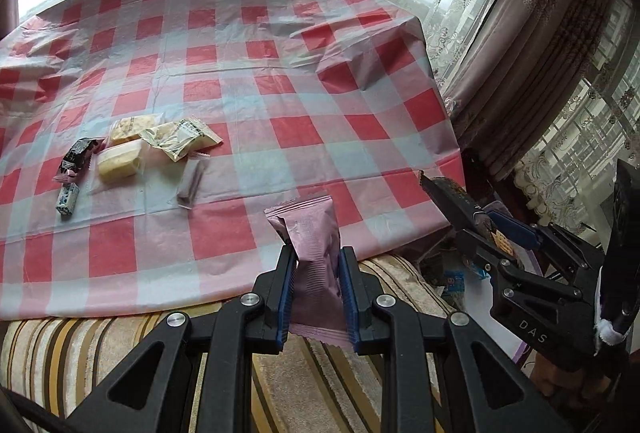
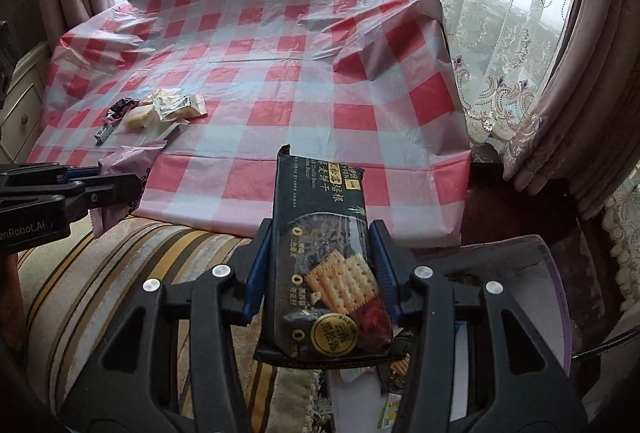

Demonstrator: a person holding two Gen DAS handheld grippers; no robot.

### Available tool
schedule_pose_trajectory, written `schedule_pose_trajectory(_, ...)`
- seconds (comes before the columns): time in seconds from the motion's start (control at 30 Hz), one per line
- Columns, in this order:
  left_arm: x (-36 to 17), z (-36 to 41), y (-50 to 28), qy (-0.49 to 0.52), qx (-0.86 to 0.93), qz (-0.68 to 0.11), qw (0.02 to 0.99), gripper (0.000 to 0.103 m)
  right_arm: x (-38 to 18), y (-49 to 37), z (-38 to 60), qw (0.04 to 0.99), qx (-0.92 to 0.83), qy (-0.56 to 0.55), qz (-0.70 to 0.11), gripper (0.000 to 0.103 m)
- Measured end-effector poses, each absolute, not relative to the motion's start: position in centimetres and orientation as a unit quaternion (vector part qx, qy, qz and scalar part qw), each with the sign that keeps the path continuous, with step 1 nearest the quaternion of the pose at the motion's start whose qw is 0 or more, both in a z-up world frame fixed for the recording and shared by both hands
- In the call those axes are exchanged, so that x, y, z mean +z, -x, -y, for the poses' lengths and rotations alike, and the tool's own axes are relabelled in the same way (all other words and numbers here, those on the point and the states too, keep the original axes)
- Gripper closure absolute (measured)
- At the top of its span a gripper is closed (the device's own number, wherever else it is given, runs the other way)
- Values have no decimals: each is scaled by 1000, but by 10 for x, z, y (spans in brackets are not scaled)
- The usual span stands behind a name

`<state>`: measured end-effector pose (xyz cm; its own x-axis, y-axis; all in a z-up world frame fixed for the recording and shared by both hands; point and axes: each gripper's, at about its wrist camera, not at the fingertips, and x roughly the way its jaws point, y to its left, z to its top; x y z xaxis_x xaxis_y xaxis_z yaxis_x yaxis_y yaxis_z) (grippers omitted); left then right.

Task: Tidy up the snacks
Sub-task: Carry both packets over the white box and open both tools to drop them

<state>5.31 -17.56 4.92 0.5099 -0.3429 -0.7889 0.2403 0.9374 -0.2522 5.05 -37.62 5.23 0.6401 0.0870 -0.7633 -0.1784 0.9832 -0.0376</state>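
Observation:
My left gripper [image 1: 316, 257] is shut on a pink snack packet [image 1: 310, 245] and holds it upright above the near edge of the checked table [image 1: 280, 81]. My right gripper [image 2: 320, 229] is shut on a black cracker pack [image 2: 324, 253], also held near the table's front edge. A small pile of snacks [image 1: 136, 149] lies on the table's left side: pale yellow packets, a green-printed packet [image 1: 180, 139], a black wrapper [image 1: 78, 153], a blue-white candy [image 1: 67, 198] and a mauve stick [image 1: 191, 183]. The pile shows in the right wrist view [image 2: 160, 109]. The right gripper shows at the right of the left view [image 1: 460, 201].
A striped cushion [image 1: 120, 345] sits in front of the table. Curtains [image 1: 520, 53] hang to the right and a window behind. A purple-rimmed container [image 2: 532, 297] with more packets sits below my right gripper. A white drawer unit [image 2: 20, 113] stands at the left.

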Motion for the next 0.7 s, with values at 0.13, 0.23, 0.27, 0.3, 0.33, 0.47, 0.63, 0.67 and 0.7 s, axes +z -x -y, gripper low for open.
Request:
schedule_pose_trajectory(0.13,47,205,-46,40,-203,-474,856,80,46,-38,401,904,51,34,-423,52)
schedule_pose_trajectory(0.23,46,226,-41,27,-228,-479,847,80,41,-30,417,904,34,23,-425,52)
schedule_pose_trajectory(0.27,45,233,-40,22,-236,-480,845,80,39,-28,422,903,28,20,-427,52)
schedule_pose_trajectory(0.3,44,239,-39,17,-243,-482,842,80,37,-27,428,902,23,16,-430,52)
schedule_pose_trajectory(0.33,44,246,-37,13,-251,-484,838,80,35,-25,433,901,18,11,-432,52)
schedule_pose_trajectory(0.47,40,271,-32,-6,-280,-489,826,80,28,-19,452,898,-2,0,-439,52)
schedule_pose_trajectory(0.63,36,301,-24,-33,-314,-495,809,80,19,-13,476,893,-29,-12,-449,52)
schedule_pose_trajectory(0.67,35,306,-23,-38,-320,-497,806,80,17,-12,481,892,-33,-15,-450,52)
schedule_pose_trajectory(0.7,33,311,-22,-43,-324,-498,803,80,15,-11,485,891,-39,-18,-452,52)
